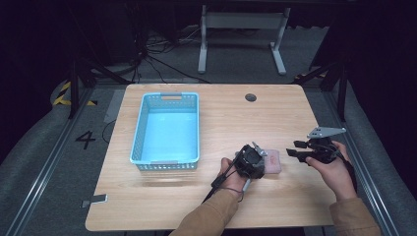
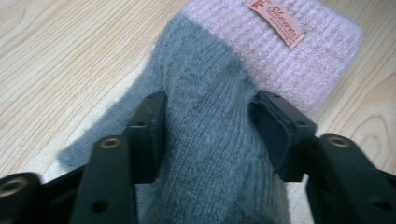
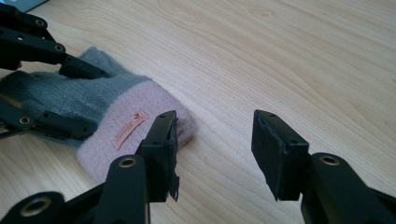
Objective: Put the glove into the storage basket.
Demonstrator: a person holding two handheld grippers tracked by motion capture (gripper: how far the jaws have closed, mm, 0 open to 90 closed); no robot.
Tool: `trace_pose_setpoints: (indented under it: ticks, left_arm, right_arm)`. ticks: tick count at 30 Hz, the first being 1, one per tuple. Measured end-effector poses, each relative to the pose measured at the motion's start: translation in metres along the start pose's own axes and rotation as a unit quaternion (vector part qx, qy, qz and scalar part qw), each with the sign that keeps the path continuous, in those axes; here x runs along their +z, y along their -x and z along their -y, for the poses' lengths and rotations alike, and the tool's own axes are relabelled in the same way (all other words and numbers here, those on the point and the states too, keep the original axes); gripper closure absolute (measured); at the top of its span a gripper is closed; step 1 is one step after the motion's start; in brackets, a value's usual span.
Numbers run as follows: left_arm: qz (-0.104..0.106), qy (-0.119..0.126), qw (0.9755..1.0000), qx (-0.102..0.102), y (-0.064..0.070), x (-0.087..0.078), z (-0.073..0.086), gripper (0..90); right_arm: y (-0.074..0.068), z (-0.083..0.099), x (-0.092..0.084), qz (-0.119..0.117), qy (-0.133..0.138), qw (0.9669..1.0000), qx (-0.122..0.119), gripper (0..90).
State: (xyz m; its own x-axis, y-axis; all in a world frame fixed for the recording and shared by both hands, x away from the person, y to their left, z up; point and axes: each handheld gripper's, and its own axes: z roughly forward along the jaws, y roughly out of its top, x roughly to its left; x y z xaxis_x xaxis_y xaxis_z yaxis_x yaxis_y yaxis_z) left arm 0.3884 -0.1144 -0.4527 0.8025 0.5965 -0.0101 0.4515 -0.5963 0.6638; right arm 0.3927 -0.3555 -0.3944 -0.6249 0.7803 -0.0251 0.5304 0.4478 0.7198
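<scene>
A knitted woollen glove (image 2: pixel 205 140), grey in the body with a pale pink ribbed cuff and a small orange label, is seen lying on the light wooden table (image 1: pixel 226 118), in the lower right of the centre in the high view. The left gripper (image 2: pixel 208 126) is clamped on the grey part of the glove: in the left gripper view the knit is squeezed between both black pads, and the fabric bulges above them. The right gripper (image 3: pixel 215 140) is held just beside the pink cuff, at the right of the high view; its jaws stand wide apart with only bare table between them, and the cuff lies behind its left jaw. A light blue perforated plastic basket (image 1: pixel 139 129) is placed in the left half of the high view, well apart from the glove.
</scene>
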Motion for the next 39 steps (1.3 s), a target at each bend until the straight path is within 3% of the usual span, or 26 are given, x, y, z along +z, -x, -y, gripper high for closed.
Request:
trace_pose_setpoints:
  ticks: [6,8,11,15,19,24,29,39]
  left_arm:
    - [-0.002,-0.001,0.9999,0.013,0.003,-0.001,-0.002,60.1]
    - [0.004,0.003,0.9999,0.013,0.001,-0.001,-0.003,61.0]
    - [-0.016,0.02,0.9996,0.01,0.004,-0.001,0.001,61.8]
    - [-0.001,0.026,0.9996,-0.005,-0.001,-0.002,0.001,63.9]
    - [-0.004,0.031,0.9995,-0.001,-0.002,-0.007,0.001,65.4]
    - [-0.005,0.042,0.9991,0.003,-0.007,-0.024,-0.001,65.8]
    - [-0.008,0.037,0.9993,0.008,-0.011,-0.037,-0.001,65.5]
    - [-0.019,0.063,0.9978,-0.009,-0.032,-0.078,-0.001,65.6]
  right_arm:
    - [0.002,0.001,0.0,0.002,0.001,1.0,0.001,51.2]
    - [0.002,0.002,0.0,0.002,0.001,1.0,0.002,51.1]
    - [0.004,0.002,-0.001,0.002,0.002,1.0,0.003,50.9]
    - [0.004,0.003,0.0,0.003,0.002,1.0,0.003,50.5]
    - [0.004,0.003,0.0,0.003,0.004,1.0,0.004,50.3]
    - [0.005,0.002,0.0,0.004,0.005,1.0,0.005,50.1]
    - [0.005,0.0,0.001,0.002,0.006,1.0,0.002,50.0]
    - [0.003,-0.011,0.012,-0.008,0.007,0.9999,-0.01,49.7]
